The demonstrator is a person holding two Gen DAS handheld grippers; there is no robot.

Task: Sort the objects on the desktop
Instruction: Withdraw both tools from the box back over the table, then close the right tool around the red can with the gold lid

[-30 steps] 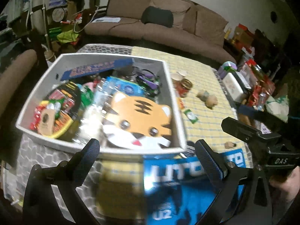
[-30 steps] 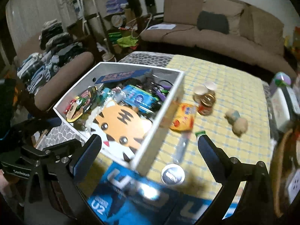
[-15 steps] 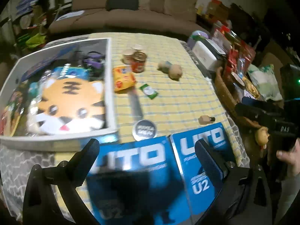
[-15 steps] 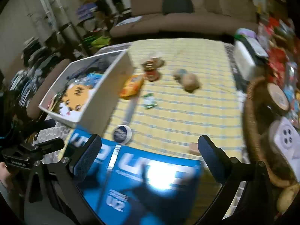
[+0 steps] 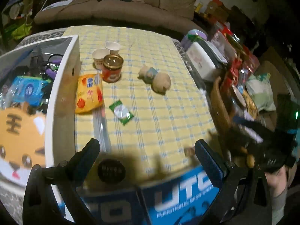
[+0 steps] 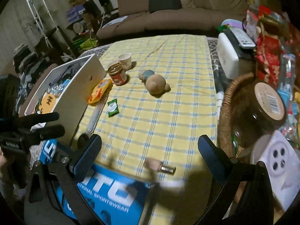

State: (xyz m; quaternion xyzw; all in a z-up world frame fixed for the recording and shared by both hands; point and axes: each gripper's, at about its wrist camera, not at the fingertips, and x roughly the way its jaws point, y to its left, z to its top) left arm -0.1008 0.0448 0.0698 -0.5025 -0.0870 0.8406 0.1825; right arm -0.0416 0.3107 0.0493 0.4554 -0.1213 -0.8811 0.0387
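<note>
On the yellow checked cloth lie a yellow snack bag (image 5: 89,93), a red can (image 5: 112,67), two paper cups (image 5: 101,58), a plush toy (image 5: 156,76), a green sachet (image 5: 121,112), a clear tube (image 5: 101,129) and a round dark tin (image 5: 111,171). A small pink bottle (image 6: 159,166) lies just ahead of my right gripper (image 6: 150,150), which is open and empty. My left gripper (image 5: 147,153) is open too, hovering above the tin and the blue boxes (image 5: 183,193). The white bin (image 5: 56,108) at left holds a tiger face and other items.
A wicker basket (image 6: 227,101) with a jar stands at the right table edge, beside a white box (image 6: 227,58) with a remote and piled packets. A sofa (image 6: 178,13) lies behind the table. A hand (image 5: 277,180) holds the other gripper at the right.
Both views have swung right, away from the white bin toward the loose items on the cloth. The right gripper has come closer to the small pink bottle. Both stay open.
</note>
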